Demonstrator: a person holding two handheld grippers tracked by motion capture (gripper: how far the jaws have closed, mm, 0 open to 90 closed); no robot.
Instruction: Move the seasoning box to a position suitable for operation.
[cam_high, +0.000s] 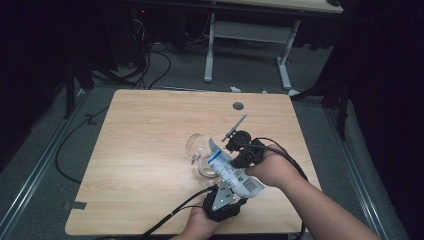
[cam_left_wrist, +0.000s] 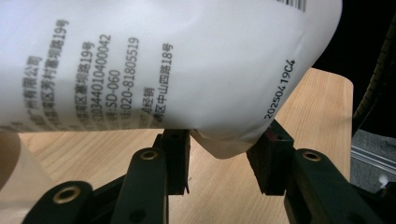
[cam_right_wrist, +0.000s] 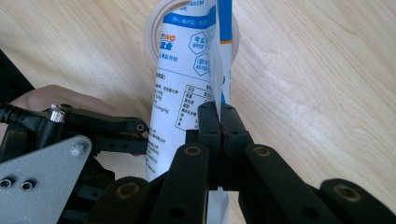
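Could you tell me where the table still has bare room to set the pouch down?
The left half of the table is bare wood, from the left edge up to the glass jar. The far strip by the round cable hole is free too. It is crowded near-right, where both tools hold the pouch above the glass bowl.

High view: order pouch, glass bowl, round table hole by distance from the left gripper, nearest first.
From the left gripper, at the table's near edge:
1. White pouch: its bottom end sits between the jaws.
2. Glass bowl: just beyond, lying under the pouch's top end.
3. Round hole: farthest, near the table's far edge.
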